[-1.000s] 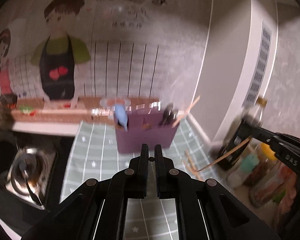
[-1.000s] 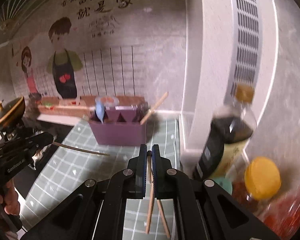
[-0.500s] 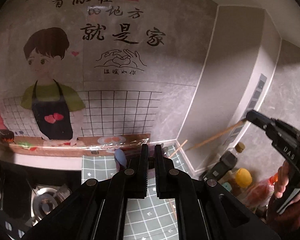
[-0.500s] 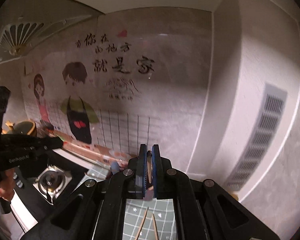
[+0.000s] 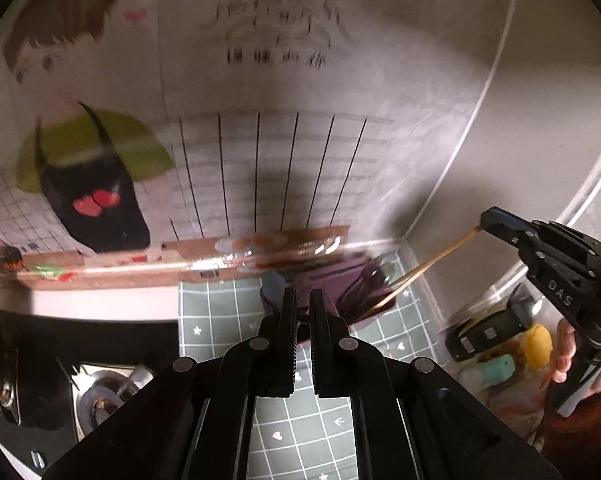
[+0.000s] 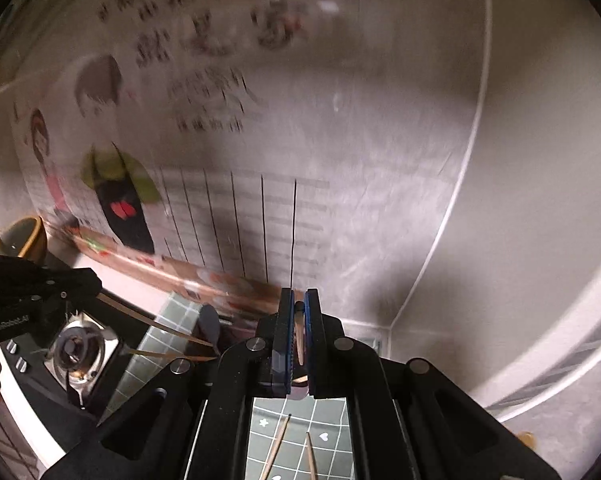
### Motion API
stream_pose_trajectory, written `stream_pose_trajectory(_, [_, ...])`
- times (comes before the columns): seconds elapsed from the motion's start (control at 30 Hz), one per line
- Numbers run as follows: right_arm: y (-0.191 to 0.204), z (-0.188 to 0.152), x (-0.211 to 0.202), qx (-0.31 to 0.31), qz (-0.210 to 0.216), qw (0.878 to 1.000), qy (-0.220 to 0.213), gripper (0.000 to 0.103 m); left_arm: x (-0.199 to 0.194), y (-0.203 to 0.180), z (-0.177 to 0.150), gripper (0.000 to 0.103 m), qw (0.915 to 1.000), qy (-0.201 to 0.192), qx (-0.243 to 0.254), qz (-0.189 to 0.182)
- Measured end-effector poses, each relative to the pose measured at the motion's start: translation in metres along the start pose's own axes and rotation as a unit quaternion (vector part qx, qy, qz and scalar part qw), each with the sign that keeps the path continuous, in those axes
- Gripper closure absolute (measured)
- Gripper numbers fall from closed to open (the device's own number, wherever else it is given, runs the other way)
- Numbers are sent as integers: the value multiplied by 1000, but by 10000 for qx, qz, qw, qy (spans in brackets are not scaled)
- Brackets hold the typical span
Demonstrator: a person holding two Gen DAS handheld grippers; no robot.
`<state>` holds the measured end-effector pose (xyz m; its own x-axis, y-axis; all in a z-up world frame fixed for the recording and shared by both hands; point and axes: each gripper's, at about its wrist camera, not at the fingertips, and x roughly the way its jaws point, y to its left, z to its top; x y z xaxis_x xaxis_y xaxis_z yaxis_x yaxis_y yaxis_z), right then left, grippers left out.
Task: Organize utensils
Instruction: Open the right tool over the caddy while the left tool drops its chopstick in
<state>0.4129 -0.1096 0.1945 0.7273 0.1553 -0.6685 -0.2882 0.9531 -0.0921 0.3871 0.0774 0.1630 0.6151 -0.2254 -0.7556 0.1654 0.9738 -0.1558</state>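
Note:
A purple utensil holder (image 5: pixel 352 280) stands on the green checked mat, holding dark cutlery and a blue spoon (image 5: pixel 272 286). My right gripper (image 5: pixel 485 219) is shut on a wooden chopstick (image 5: pixel 420 270) whose lower end dips into the holder's right compartment. In the right wrist view the chopstick (image 6: pixel 299 334) sits between the shut jaws of that gripper (image 6: pixel 299 300). My left gripper (image 5: pixel 299 296) is shut just in front of the holder; from the right wrist view it (image 6: pixel 96 284) holds thin chopsticks (image 6: pixel 160 326) pointing toward the holder.
Two loose chopsticks (image 6: pixel 276 452) lie on the mat (image 5: pixel 300 424). A gas stove burner (image 5: pixel 100 396) sits at the left. Sauce bottles and jars (image 5: pixel 496 328) crowd the right corner. The wall with a cartoon sticker (image 5: pixel 88 184) is close behind the holder.
Both grippers have dropped back down toward the holder. The right gripper's chopstick tip has gone from mid-air into the holder's right compartment.

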Motion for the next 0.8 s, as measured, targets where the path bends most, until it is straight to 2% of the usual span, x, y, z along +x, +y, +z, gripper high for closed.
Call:
stream_pose_trajectory(0.23, [-3,-7,54,44,192,9992,345,98,48,8,-1,98,9991,393,-168,19])
stream_pose_trajectory(0.4, [1,-5,65,65,259,9990,358,98,68,16,0,97,9983,485,-337,-2])
stream_pose_trajectory(0.47, [1,-4,63,175,483,9980,362,98,74,19,-1,97,9979,525,-374,-11])
stream_pose_trajectory(0.57, [7,-1,61,62,429,9986,310,98,81,20,-1,97,9974,614,-389,-25])
stream_pose_trajectory(0.8, [9,-14,94,174,644,9942,839,98,90,22,0,97,9971,641,-403,-16])
